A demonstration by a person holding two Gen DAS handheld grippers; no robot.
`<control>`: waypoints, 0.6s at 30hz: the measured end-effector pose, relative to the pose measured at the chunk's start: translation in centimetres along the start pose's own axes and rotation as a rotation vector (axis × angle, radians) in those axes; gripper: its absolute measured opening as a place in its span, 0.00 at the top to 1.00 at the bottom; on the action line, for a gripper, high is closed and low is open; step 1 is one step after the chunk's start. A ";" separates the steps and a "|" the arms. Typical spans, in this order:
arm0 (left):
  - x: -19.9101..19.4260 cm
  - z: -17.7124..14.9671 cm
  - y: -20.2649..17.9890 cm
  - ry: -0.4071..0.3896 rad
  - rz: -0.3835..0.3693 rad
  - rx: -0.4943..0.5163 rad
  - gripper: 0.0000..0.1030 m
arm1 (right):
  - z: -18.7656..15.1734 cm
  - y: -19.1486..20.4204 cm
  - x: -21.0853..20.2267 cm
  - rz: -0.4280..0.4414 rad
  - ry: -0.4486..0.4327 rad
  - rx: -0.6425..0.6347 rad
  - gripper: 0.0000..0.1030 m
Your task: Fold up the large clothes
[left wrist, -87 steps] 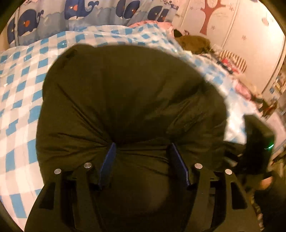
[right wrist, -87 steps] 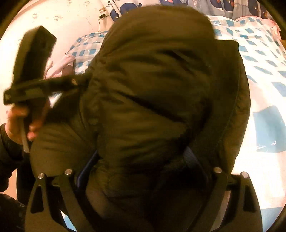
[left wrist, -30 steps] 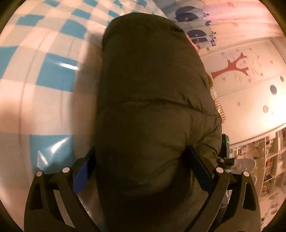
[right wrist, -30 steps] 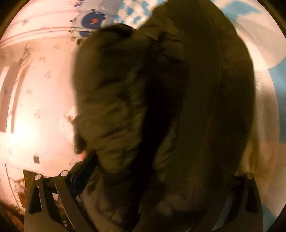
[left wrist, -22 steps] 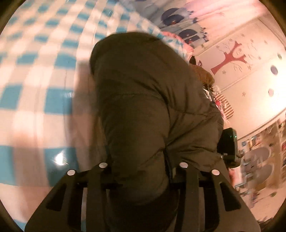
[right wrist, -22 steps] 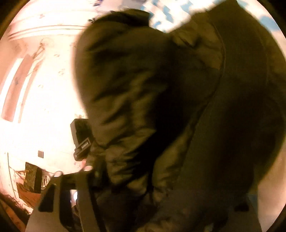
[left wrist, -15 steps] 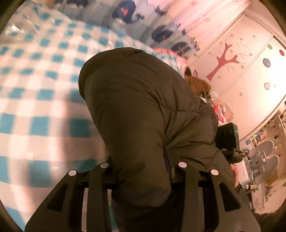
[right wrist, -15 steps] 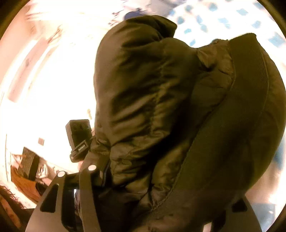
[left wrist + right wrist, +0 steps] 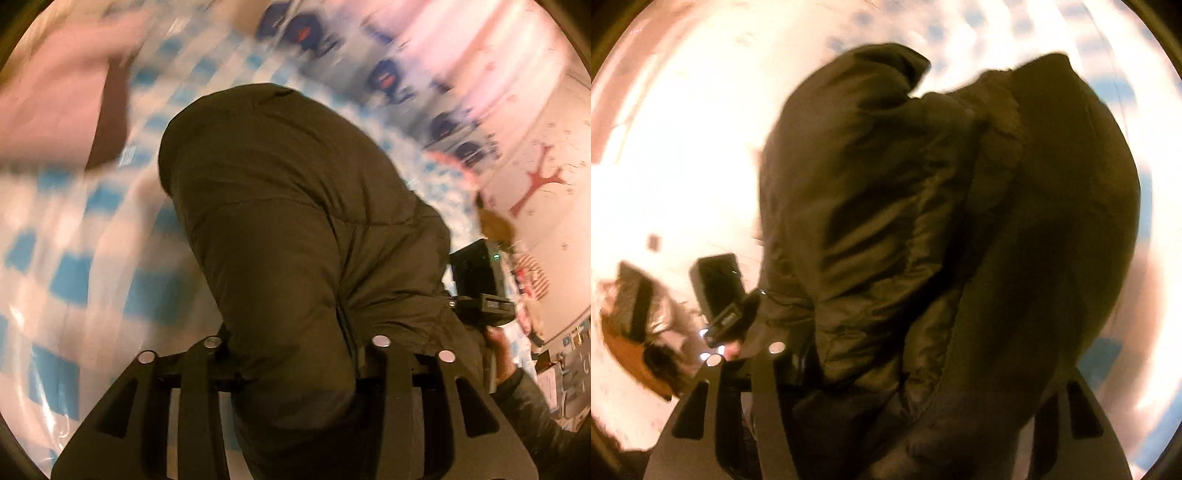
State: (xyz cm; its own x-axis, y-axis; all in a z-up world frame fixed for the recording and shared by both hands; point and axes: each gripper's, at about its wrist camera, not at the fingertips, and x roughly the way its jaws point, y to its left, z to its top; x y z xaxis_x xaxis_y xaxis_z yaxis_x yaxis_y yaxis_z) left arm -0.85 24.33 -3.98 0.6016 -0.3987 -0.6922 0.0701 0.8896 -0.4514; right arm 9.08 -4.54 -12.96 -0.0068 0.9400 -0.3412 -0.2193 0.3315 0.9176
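A dark olive padded jacket point(image 9: 288, 229) hangs in a thick bundle, lifted off the blue-and-white checked bed sheet point(image 9: 74, 266). My left gripper point(image 9: 295, 347) is shut on the jacket's near edge; its fingertips are buried in the fabric. In the right wrist view the same jacket point(image 9: 923, 221) fills the frame. My right gripper point(image 9: 908, 373) is shut on it too, its right finger hidden under the cloth. The right gripper's body point(image 9: 476, 280) shows past the jacket in the left wrist view, and the left gripper's body point(image 9: 720, 291) shows in the right wrist view.
A whale-print cover point(image 9: 384, 77) lies at the far edge of the bed. A white wardrobe with a red tree sticker point(image 9: 535, 181) stands at the right. A brown soft toy point(image 9: 495, 225) sits near it. The right wrist view's background is blurred and overexposed.
Both grippers have closed on the jacket and lifted it off the bed. The views have tilted up, and the bundle hangs between the two grippers.
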 end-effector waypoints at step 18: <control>-0.3 2.5 3.6 -0.020 0.048 0.035 0.24 | 0.3 4.0 -9.7 -0.266 -0.272 -0.056 0.17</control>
State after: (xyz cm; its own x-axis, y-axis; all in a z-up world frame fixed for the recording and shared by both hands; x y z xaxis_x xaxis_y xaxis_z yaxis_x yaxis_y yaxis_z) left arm 1.19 28.27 -3.97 0.6206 -0.3508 -0.7013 0.0681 0.9151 -0.3975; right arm 8.60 -12.35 -5.94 0.3153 0.8111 -0.4926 -0.2315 0.5691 0.7890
